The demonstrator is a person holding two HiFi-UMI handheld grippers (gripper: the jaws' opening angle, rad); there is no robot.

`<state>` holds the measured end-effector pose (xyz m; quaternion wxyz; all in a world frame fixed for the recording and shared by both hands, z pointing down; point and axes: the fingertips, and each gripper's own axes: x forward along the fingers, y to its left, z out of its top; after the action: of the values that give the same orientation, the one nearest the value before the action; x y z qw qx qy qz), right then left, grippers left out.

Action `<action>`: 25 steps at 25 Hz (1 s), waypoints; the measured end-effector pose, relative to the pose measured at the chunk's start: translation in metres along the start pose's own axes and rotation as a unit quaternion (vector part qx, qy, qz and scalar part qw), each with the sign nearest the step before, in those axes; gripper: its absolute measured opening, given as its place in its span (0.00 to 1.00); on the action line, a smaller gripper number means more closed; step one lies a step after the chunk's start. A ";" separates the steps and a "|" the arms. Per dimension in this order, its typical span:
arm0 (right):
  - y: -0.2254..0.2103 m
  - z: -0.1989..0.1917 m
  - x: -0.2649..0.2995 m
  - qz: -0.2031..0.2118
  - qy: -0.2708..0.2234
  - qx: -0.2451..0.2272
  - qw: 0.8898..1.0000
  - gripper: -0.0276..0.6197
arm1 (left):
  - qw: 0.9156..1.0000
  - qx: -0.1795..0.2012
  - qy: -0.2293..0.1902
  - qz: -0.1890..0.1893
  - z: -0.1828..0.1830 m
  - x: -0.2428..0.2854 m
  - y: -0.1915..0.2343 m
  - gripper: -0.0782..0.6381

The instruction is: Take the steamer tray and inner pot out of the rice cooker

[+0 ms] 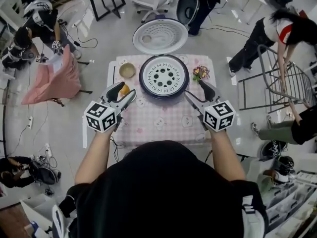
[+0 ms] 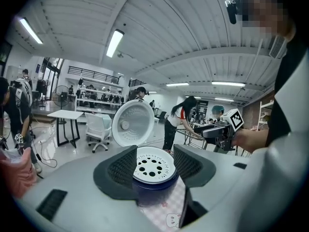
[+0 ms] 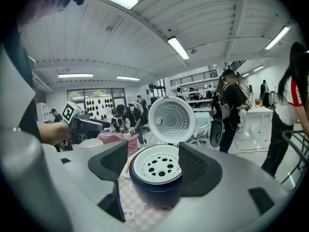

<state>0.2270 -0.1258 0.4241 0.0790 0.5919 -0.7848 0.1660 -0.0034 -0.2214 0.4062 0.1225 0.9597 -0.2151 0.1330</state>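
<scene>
While the lid stands open at twelve o'clock, the steamer tray sits in the rice cooker, hiding the inner pot. The left gripper at eight o'clock and the right gripper at four flank it, jaws apart and empty, apparently poised to lift the tray.

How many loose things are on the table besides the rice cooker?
3. A bowl sits left of the cooker; a small orange thing lies nearer, by the left hand-held gripper; a flower bunch lies right of the cooker. More may be hidden.
</scene>
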 end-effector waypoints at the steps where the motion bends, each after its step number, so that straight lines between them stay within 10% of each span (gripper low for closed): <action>1: -0.002 0.000 0.003 0.010 0.001 -0.002 1.000 0.56 | 1.000 -0.002 0.000 0.007 0.000 0.001 -0.001 0.46; 19: 0.013 -0.010 0.048 0.114 0.077 -0.116 0.984 0.57 | 0.999 -0.026 0.003 0.024 -0.013 0.008 0.000 0.46; 25: 0.013 -0.042 0.066 0.146 0.166 -0.184 0.958 0.61 | 0.999 -0.035 0.001 0.019 -0.017 0.011 0.006 0.46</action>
<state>0.1928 -0.1677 0.4827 0.2900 0.4105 -0.8555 0.1244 0.0000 -0.2254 0.4261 0.1541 0.9504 -0.2379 0.1281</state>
